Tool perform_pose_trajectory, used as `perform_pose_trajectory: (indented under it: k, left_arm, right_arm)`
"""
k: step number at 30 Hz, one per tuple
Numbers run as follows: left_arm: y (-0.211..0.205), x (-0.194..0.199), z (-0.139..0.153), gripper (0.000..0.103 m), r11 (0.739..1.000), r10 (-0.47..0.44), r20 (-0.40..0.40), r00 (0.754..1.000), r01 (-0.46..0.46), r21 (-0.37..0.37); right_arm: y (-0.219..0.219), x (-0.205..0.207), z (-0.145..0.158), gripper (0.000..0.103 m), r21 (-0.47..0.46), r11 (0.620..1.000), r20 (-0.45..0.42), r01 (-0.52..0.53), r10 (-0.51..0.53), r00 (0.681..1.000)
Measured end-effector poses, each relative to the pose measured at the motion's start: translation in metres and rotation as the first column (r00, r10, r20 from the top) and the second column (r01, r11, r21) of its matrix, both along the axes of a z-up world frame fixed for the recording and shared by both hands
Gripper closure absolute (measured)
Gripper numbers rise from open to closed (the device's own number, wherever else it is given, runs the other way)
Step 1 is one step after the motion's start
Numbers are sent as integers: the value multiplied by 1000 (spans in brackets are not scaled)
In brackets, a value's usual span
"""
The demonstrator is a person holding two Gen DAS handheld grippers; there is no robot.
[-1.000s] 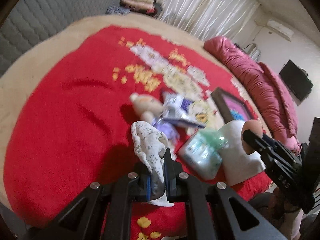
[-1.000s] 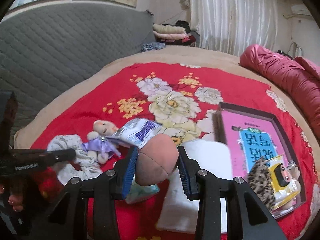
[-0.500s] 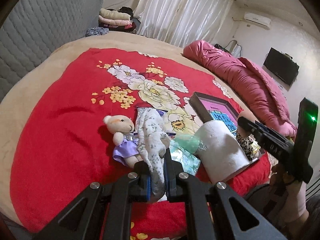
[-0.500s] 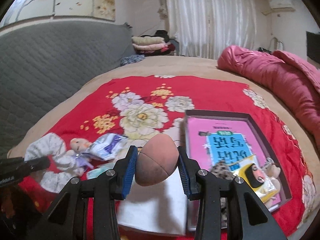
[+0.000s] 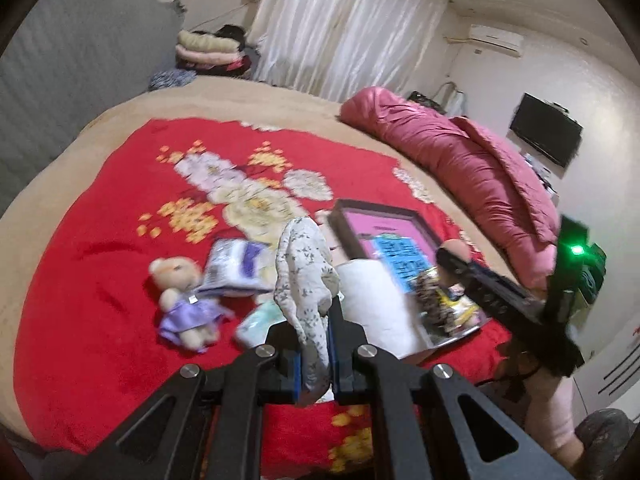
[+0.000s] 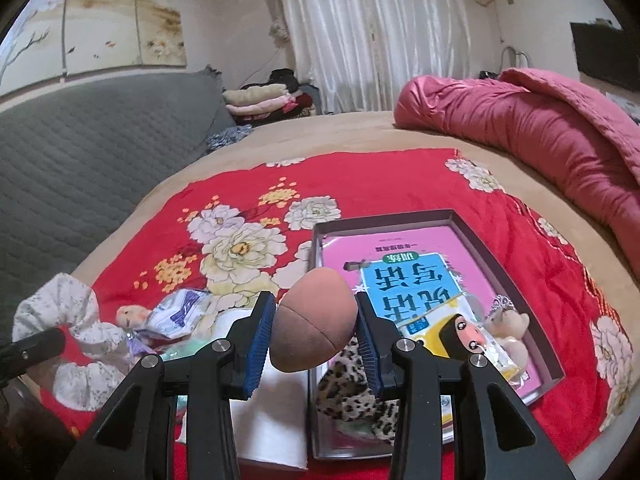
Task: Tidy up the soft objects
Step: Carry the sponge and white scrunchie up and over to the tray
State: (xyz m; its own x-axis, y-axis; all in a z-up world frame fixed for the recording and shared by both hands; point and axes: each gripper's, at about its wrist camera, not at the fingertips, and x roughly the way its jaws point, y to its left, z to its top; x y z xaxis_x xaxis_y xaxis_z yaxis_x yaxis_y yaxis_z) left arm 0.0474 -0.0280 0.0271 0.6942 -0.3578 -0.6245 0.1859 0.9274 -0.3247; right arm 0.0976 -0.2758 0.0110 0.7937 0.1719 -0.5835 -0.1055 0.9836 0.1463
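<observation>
Red blanket (image 5: pixel 100 280) lies bare left of the teddy (image 5: pixel 182 304).

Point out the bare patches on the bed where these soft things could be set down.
Free: the red blanket left of the teddy bear, and the flowered stretch between the gray headboard and the pink quilt. The far half of the shallow box is bare too. Crowded: around the packets, white roll and the box's near end.

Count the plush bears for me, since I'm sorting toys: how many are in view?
2: one purple-dressed bear lying on the red blanket, one pale bear inside the dark tray. Others may be hidden.
</observation>
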Motion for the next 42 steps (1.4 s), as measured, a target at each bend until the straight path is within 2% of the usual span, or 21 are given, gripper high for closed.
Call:
perform_pose_trajectory:
  k: [6,11,14,18,23,26,30,33,37,42]
  left_arm:
    - [-36,4,14,93,997,-70,4,998,70,-34]
    - [-67,10,25,93,993,-118,20,993,119,-26]
    - [-90,12,30,93,987,-160,31,987,161,-5]
    - [-114,14,30,93,975,-219,23,975,219,-18]
    - [-147,15,15,93,951,-308,-9,951,308,-24]
    - [-168,17,2,93,936,-353,-38,935,353,5]
    - [-193,24,-16,93,919,-391,-85,916,394,24]
    - [-206,32,-25,93,911,-410,-103,906,413,12]
    - [-222,45,-34,93,905,-418,-117,901,424,24]
    - [-233,71,-44,93,911,-409,-137,902,411,-10]
  right_arm:
    - [-16,-5,8,62,34,999,26,28,-29,999]
    - [-38,-8,12,62,72,995,37,75,-78,996]
    - [-57,-10,12,62,99,987,35,126,-130,991]
    - [-86,-14,11,62,136,971,21,198,-202,979]
    - [-112,-18,9,62,184,950,5,254,-259,966]
    - [-121,-20,10,62,198,942,6,270,-277,961]
    - [-126,-20,10,62,207,938,3,277,-284,959]
    - [-129,-20,10,62,212,936,2,281,-288,958]
    - [-135,-21,9,62,217,932,3,290,-298,955]
    - [-144,-21,5,62,212,925,-18,315,-318,948]
